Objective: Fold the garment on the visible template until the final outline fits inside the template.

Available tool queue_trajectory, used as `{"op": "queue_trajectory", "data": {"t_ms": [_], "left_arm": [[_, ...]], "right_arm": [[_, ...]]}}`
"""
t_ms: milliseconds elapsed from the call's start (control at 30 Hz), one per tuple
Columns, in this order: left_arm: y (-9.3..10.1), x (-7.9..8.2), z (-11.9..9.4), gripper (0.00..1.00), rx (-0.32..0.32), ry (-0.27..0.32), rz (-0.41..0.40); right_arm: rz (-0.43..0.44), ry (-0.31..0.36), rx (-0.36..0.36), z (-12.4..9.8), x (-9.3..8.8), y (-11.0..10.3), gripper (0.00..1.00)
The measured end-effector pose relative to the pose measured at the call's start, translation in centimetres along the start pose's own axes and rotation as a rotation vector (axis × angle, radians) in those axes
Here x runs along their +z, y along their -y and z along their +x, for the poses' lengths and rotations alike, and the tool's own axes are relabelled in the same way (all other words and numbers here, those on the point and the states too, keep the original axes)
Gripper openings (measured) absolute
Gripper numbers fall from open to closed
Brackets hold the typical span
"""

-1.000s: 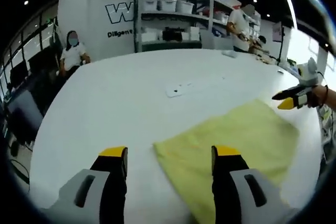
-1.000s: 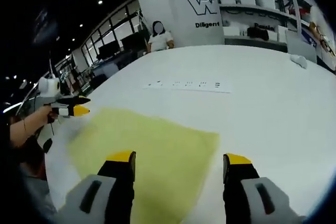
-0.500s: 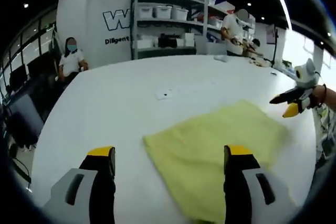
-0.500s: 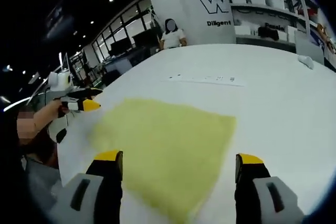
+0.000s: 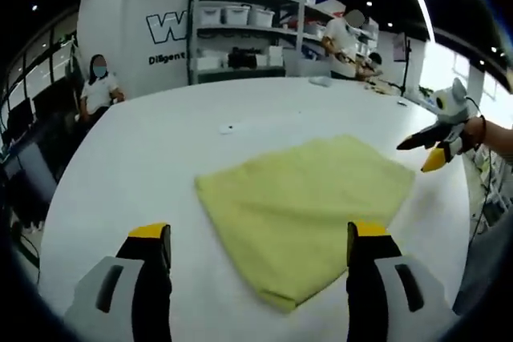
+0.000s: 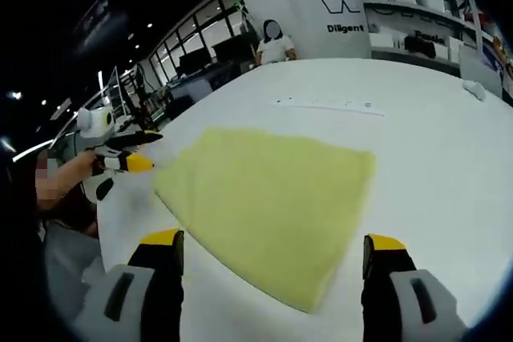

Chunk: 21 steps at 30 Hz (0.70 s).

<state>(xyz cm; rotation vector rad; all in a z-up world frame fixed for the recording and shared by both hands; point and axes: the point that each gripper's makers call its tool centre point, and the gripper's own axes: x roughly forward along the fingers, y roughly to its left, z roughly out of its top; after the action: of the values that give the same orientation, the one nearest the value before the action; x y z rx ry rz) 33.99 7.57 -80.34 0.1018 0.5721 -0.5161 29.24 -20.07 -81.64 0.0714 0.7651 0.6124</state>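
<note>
A folded pale yellow garment [image 5: 309,202] lies flat on the white table [image 5: 152,166]; in the right gripper view the same garment [image 6: 272,198] spreads ahead of the jaws. My left gripper [image 5: 256,238] is open above the table, its jaws standing either side of the cloth's near corner, holding nothing. My right gripper [image 6: 272,244] is open too, hovering over the cloth's near edge. In the left gripper view the right gripper [image 5: 433,150] shows at the far right, held by a hand. In the right gripper view the left gripper [image 6: 124,151] sits at the left, just off the cloth's corner.
A thin white strip with dark marks [image 6: 325,105] lies on the table beyond the garment. Shelves with bins [image 5: 240,34] line the back wall. One person sits at the far left [image 5: 96,86], others stand by the shelves [image 5: 346,38]. A small white object [image 6: 474,90] rests far right.
Both cameras have pulled back and risen, so more of the garment's near edge shows in each view. The garment lies as before. Both grippers remain open.
</note>
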Motion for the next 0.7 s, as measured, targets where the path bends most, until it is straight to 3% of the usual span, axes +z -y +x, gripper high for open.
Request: {"op": "queue_trajectory", "data": {"t_ms": [333,700], "left_arm": [[0.9,-2.8,-1.3,0.82,-0.009,-0.029,0.007],[0.7,-5.6,-2.3,0.55,-0.025,-0.099,-0.007]], "right_arm": [[0.0,-0.015,-0.023,-0.7,-2.4,-0.4,0.93],[0.03,0.007,-0.076,-1.2,-4.6,0.5,0.65]]}}
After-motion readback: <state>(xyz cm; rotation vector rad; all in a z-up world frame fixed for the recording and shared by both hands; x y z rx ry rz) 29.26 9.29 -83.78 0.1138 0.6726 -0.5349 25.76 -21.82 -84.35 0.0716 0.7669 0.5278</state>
